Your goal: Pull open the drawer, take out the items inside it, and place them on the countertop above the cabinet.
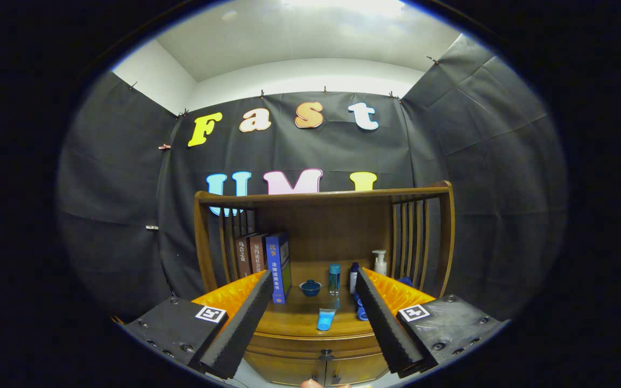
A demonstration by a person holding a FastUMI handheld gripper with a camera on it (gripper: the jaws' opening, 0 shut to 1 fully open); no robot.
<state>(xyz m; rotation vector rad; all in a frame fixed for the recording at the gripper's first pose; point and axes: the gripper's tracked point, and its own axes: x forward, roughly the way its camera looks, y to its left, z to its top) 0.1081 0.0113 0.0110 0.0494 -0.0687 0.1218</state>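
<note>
We see the gripper [310, 318] at the bottom of the frame, fingers spread wide, holding nothing, aimed at a brown wooden cabinet with slatted sides [202, 242] in the centre. Going left to right on its countertop [299, 318]: three upright books, two brown ones [251, 254] and a blue one [277, 267], left of centre; a small dark blue lidded bowl [310, 288]; a light blue tube [325, 318] lying flat nearer us, between the fingers; a clear blue-tinted bottle [334, 278]; a dark-capped white bottle [353, 277]; a white pump dispenser [379, 262] toward the right. Below the countertop, in the lower centre, the drawer front with a dark knob [325, 355] sits closed, just ahead of the fingers. A fingertip [310, 383] pokes in at the very bottom.
</note>
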